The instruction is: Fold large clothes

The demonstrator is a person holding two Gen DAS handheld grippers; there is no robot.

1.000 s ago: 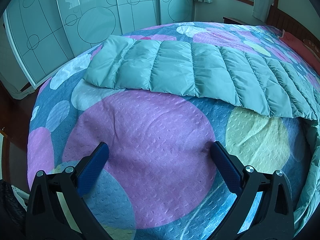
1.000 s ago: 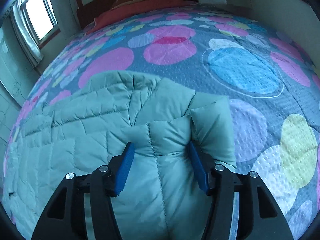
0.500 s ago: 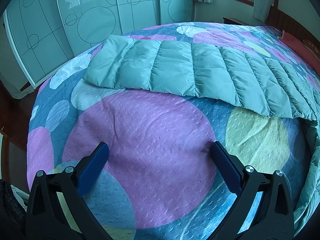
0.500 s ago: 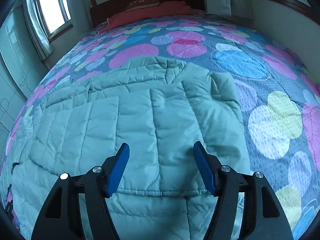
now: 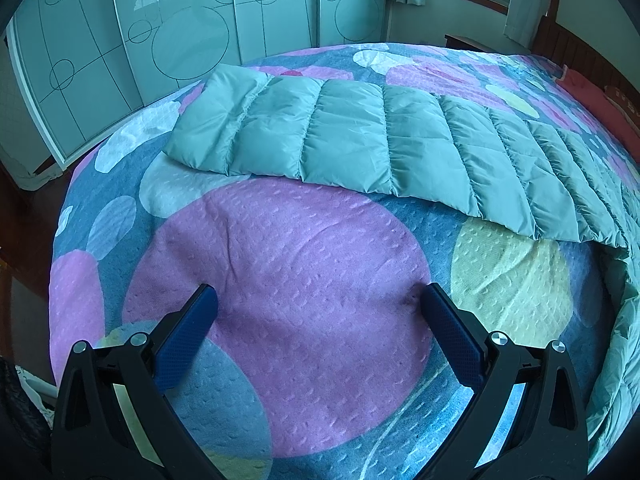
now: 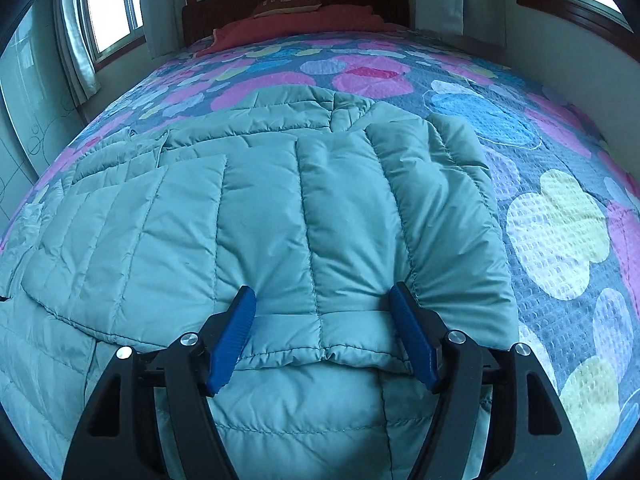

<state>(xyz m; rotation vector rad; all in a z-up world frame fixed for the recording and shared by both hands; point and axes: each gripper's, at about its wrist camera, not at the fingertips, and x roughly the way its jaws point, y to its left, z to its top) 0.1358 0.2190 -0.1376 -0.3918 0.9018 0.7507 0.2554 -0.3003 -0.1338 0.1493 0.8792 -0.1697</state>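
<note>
Green puffer jacket (image 6: 280, 220) flat on bedspread (image 6: 560, 220); one sleeve (image 6: 440, 208) already folded over body, other sleeve (image 5: 340, 136) stretched out unfolded. Right gripper (image 6: 322, 304) spread over cuff, not pinching. Left gripper (image 5: 316, 304) spread, empty, above bedspread.

A bed (image 6: 560, 128) with circle-patterned cover carries a teal quilted jacket (image 6: 280, 208), perhaps pillows (image 6: 304, 20) beyond

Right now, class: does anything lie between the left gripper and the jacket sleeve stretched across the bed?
Nothing visible does. Only bare bedspread lies between the open left gripper and the sleeve; no other object sits on that stretch.
</note>
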